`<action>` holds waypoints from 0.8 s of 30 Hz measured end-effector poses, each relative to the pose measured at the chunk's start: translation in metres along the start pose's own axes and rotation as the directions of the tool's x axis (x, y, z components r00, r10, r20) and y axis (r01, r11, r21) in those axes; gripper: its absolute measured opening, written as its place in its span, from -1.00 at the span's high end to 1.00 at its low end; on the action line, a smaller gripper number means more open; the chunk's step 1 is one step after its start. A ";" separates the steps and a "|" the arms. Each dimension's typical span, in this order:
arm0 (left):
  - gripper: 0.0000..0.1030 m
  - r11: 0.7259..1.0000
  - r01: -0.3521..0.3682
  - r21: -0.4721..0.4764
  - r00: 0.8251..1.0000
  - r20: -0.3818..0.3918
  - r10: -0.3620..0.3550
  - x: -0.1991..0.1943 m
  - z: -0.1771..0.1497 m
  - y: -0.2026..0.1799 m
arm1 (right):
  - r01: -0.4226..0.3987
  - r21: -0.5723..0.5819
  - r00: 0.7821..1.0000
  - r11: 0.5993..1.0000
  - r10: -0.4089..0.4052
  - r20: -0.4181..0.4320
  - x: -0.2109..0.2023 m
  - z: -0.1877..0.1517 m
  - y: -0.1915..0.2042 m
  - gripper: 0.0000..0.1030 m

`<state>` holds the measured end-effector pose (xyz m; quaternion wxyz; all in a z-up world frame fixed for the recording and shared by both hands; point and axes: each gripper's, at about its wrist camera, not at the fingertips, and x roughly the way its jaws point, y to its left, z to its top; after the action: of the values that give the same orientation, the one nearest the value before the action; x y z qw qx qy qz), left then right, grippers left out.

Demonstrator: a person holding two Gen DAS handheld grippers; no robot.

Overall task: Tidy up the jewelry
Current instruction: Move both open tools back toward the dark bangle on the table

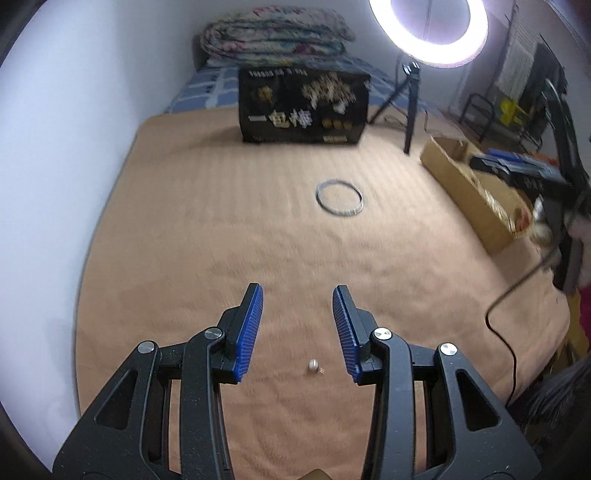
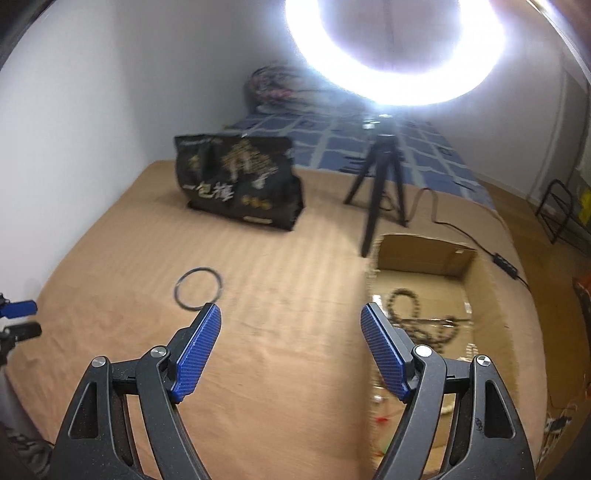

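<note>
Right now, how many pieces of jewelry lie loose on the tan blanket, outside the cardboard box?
2: a thin metal bangle mid-blanket, before the black bag, and a small pearl-like bead near the left gripper. Others may be hidden.

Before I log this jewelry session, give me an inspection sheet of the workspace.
Surface: tan blanket on a bed.
Job's things: silver bangle lying flat; small pearl earring; cardboard box holding a bead necklace.
Clutter: black snack bag.
Grippers: left gripper open, empty; right gripper open, empty.
Cables: black cable on the blanket's right side.
Surroundings: ring light on a tripod, folded quilt, white wall.
</note>
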<state>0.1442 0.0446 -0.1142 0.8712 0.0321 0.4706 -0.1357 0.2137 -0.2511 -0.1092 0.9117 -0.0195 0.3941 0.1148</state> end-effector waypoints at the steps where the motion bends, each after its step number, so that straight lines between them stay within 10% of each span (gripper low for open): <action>1: 0.23 1.000 0.004 0.011 1.000 -0.011 -0.003 0.003 -0.003 0.000 | -0.008 -0.012 1.000 1.000 0.008 -0.006 0.005 0.000 0.007 -0.52; 24: 0.35 0.980 0.097 0.172 0.977 -0.205 -0.061 0.071 -0.059 -0.012 | -0.112 -0.137 0.989 0.984 0.098 -0.108 0.104 -0.017 0.079 -0.52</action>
<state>0.1305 0.0290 -0.2049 0.8072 0.1056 0.5419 -0.2088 0.2524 -0.1564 -0.1916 0.8794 -0.0695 0.4311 0.1895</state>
